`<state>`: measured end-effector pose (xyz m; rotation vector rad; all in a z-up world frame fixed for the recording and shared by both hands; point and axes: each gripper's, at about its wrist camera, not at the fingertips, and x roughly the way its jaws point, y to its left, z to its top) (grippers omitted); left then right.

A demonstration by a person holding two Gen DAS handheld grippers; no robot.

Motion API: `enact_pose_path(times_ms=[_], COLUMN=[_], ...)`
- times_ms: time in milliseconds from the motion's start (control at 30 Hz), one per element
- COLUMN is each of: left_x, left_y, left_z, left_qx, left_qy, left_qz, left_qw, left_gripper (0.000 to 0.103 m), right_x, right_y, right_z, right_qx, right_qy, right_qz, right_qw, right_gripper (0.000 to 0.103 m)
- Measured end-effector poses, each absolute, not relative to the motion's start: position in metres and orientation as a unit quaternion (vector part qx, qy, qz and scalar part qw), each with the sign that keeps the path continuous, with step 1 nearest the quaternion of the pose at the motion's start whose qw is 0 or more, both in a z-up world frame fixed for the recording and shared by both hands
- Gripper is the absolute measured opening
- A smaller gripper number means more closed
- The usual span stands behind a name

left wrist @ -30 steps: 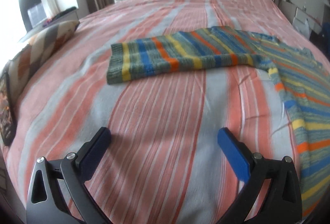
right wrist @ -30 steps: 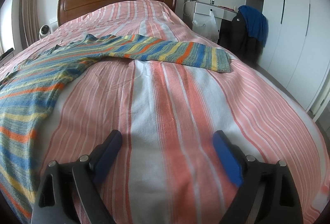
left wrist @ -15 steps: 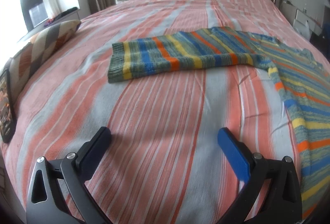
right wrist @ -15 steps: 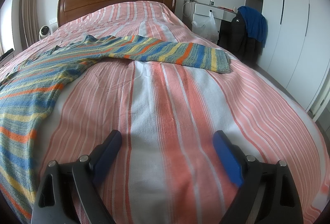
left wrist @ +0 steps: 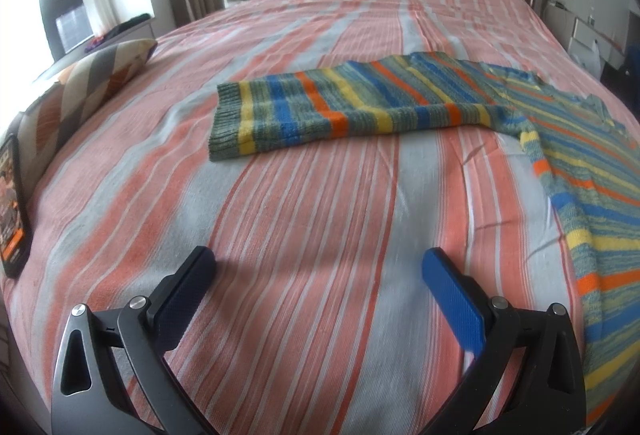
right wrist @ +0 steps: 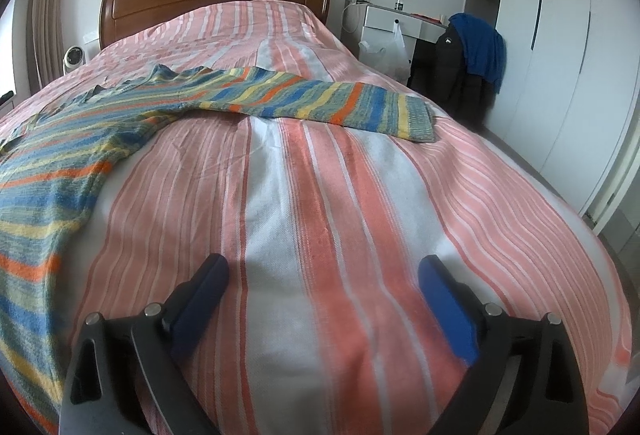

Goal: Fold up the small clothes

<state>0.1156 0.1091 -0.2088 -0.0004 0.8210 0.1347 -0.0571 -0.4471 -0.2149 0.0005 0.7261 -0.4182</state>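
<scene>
Blue fingers (left wrist: 452,299) of the left gripper (left wrist: 316,291) wide apart, holding nothing, low over the bed (left wrist: 304,219). Striped sweater (left wrist: 400,103) flat ahead, one sleeve (left wrist: 304,115) stretched out left, a bit closer than a moment ago. Right view: fingers (right wrist: 448,303) of the right gripper (right wrist: 322,295) also wide apart, empty. Other sleeve (right wrist: 344,105) lying off to the right, barely nearer. No fold started yet; probably reaching for the sleeves next.

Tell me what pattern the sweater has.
The sweater has blue, orange, yellow and grey-green stripes; the left wrist view shows it best.
</scene>
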Motion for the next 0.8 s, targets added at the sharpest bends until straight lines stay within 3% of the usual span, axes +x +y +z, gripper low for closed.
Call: enact_pose_path(times_ms=[800], left_x=[0.1148], left_y=[0.1088], left_z=[-0.2088], left_qx=[0.0], left_qy=[0.398], left_qz=[0.066], left_qw=[0.915], left_gripper=[0.103], right_x=[-0.0625], right_y=[-0.4458], right_z=[-0.2156], right_qx=[0.003], right_qy=[0.345], right_qz=[-0.203], right_qw=[0.916], right_gripper=[0.095])
